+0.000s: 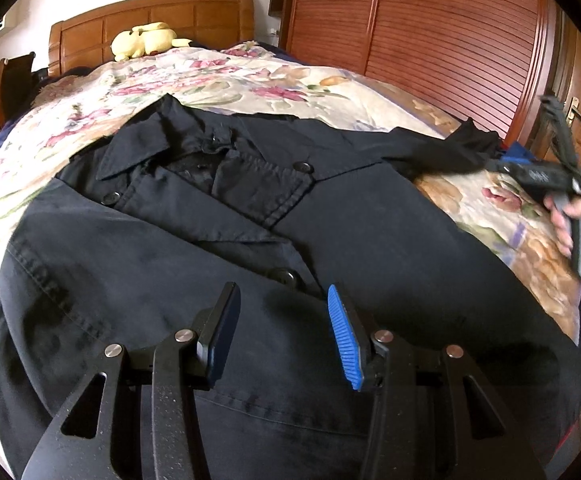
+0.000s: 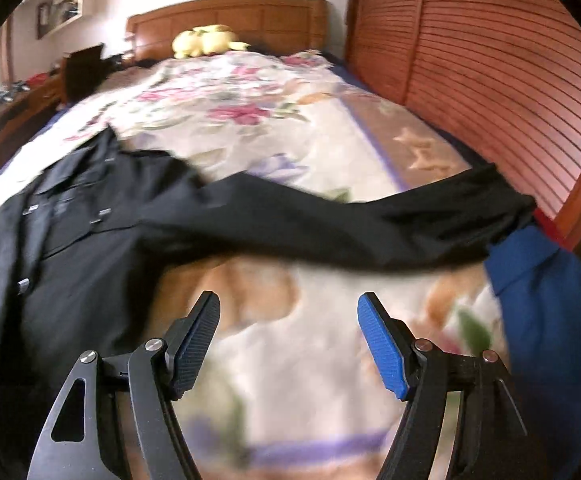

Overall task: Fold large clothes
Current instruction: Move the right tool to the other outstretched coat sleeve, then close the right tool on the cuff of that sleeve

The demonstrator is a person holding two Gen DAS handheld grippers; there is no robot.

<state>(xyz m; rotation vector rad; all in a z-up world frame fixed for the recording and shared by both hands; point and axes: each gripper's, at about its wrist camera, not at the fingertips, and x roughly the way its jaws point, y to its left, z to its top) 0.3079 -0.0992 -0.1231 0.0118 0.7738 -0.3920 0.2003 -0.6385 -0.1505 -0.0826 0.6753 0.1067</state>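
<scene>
black shirt (image 1: pixel 218 240), one only, lies spread face up on the floral bedspread (image 1: pixel 250 76), collar toward the headboard, directly under the left gripper (image 1: pixel 284 336), whose jaws stand partly apart above the cloth with nothing between them. one sleeve (image 2: pixel 330 228) stretches out to the bed's edge, beyond the right gripper (image 2: pixel 288 340); its jaws stand wide and empty over bare bedspread, the shirt's body off to their left. one blue garment (image 2: pixel 550 312) lies at that sleeve's end. one yellow plush toy (image 1: pixel 144 40) sits by the headboard.
</scene>
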